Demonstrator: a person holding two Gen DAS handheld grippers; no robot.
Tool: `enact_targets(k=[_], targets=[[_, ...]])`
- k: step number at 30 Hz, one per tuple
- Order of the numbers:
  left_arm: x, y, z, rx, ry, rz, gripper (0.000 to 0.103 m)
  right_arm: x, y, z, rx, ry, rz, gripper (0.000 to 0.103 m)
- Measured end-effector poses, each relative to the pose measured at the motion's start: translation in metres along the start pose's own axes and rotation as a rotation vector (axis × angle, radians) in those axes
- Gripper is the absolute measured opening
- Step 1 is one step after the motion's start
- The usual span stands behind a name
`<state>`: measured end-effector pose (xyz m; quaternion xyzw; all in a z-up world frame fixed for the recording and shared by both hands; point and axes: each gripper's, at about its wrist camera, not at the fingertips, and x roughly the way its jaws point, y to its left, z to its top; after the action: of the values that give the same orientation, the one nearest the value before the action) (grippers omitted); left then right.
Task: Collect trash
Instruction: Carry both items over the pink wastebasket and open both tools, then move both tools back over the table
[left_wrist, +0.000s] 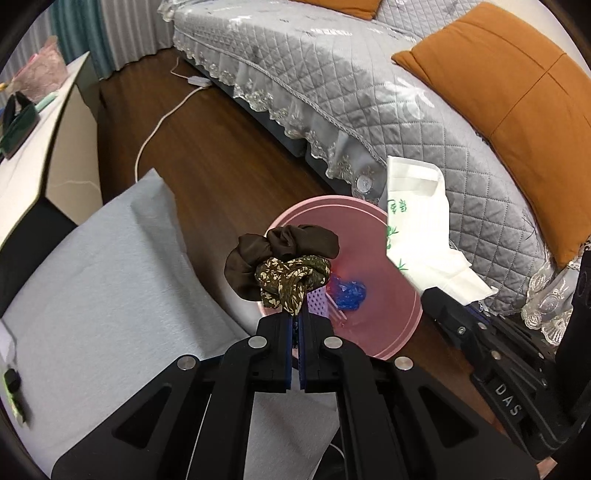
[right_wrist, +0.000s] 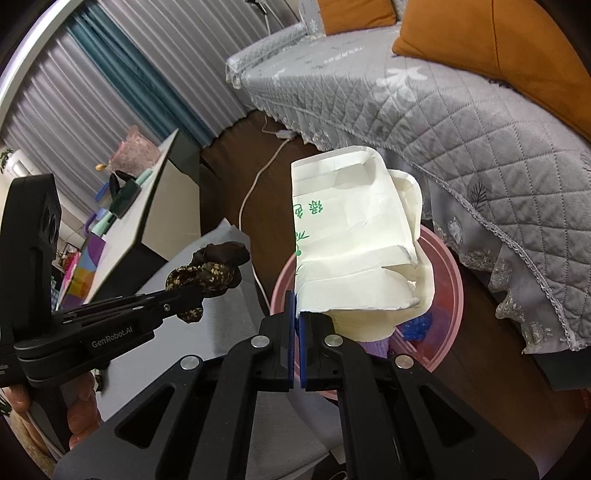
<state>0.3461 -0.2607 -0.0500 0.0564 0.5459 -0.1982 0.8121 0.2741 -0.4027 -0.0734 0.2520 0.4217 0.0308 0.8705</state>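
With a crumpled blue wrapper (left_wrist: 349, 292) already lying in the round pink plastic bin (left_wrist: 384, 332), both loads hang above it unreleased: the left gripper (left_wrist: 295, 317) clamps brown fabric scrunchies (left_wrist: 284, 266), the right gripper (right_wrist: 297, 314) pinches a white green-printed tissue pack (right_wrist: 354, 236).

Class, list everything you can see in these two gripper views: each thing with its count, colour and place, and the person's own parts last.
scrunchies: two, dark brown and floral, clamped in left gripper
paper bag: one, white with green print, clamped in right gripper
bin: one, pink, on floor by sofa, blue scrap inside
sofa cover: one, grey quilted
cushions: two, orange, on sofa
cable: one, white, on floor
cloth: one, pale grey, left of bin
left gripper: black, shut
right gripper: black, shut
hand: one, holding left gripper
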Motion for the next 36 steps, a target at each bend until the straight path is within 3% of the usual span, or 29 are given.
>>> enact_targets(k=[21,22,23,24,25,26,27,29,36], targets=[[0.072,-0.009,0.016,0.009,0.141,-0.039,0.004,0.038,-0.023,0.008,0.083,0.126,-0.013,0.003],[0.074,-0.009,0.018,0.007,0.136,-0.029,0.007,0.039,-0.024,0.008,0.087,0.13,-0.014,0.005],[0.075,-0.009,0.019,0.007,0.133,-0.023,0.021,0.041,-0.025,0.008,0.093,0.136,-0.02,0.006],[0.076,-0.009,0.02,0.008,0.133,-0.014,0.048,0.042,-0.026,0.008,0.098,0.139,-0.019,0.006],[0.075,-0.008,0.021,0.009,0.121,-0.004,0.062,0.044,-0.027,0.008,0.107,0.149,-0.024,0.007],[0.072,-0.008,0.021,0.009,0.102,0.009,0.076,0.045,-0.028,0.008,0.115,0.155,-0.036,0.017],[0.07,-0.006,0.022,0.009,0.089,0.024,0.077,0.045,-0.031,0.009,0.128,0.15,-0.045,0.037],[0.072,-0.002,0.023,0.002,0.101,0.037,0.078,0.041,-0.037,0.009,0.172,0.118,-0.057,0.058],[0.071,0.016,0.018,-0.041,0.133,0.032,0.078,0.037,-0.034,0.009,0.162,0.109,-0.07,0.066]])
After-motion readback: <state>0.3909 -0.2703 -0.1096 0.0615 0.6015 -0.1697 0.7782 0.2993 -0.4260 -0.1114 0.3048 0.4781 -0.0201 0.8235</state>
